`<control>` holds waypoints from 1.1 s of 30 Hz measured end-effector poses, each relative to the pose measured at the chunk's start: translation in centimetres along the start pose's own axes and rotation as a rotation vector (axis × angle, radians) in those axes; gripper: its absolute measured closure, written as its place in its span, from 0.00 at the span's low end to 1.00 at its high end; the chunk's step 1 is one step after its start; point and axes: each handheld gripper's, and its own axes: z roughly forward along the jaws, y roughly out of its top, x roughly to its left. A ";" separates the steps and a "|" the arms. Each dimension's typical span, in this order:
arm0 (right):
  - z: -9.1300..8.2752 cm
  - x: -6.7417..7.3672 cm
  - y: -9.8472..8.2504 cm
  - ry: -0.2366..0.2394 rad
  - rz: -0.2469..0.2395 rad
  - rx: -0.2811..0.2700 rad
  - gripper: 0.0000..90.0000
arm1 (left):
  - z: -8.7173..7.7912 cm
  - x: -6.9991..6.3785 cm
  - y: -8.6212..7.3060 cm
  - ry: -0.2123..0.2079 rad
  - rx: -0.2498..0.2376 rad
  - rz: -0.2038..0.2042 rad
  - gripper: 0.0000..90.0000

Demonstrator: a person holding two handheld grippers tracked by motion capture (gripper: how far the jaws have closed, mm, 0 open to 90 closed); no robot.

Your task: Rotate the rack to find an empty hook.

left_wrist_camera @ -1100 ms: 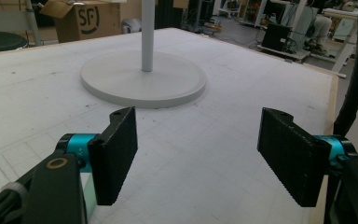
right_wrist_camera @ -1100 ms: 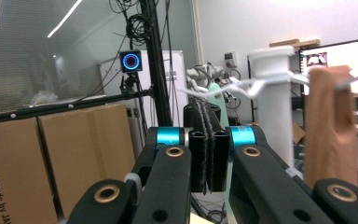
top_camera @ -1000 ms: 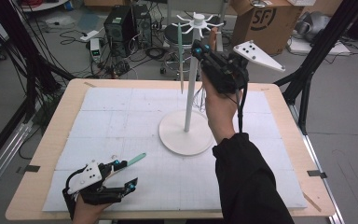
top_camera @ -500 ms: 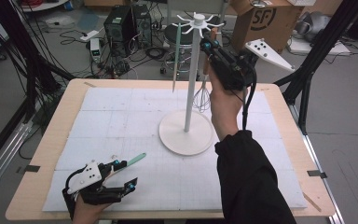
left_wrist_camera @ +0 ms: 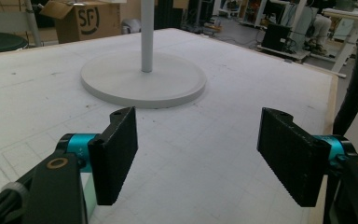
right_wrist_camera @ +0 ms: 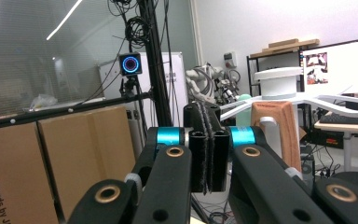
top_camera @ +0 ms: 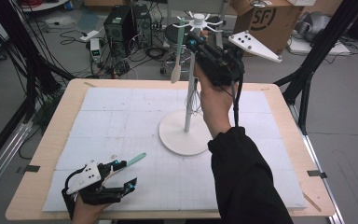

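While raised level with the top of the rack (top_camera: 187, 112): right gripper (right_wrist_camera: 208, 154) pinched fully shut, nothing seen between the pads.
Hung by its wooden handle from a rack arm, so dangling clear of the table: whisk (right_wrist_camera: 272, 135), just beside the closed jaws, seemingly not touching. Parked low, likely waiting: left gripper (left_wrist_camera: 196, 154), wide open, empty.
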 end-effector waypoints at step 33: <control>-10.1 -0.9 -7.0 -0.063 -0.120 0.207 0.38 | -0.6 0.2 0.4 0.043 -0.023 -0.022 0.31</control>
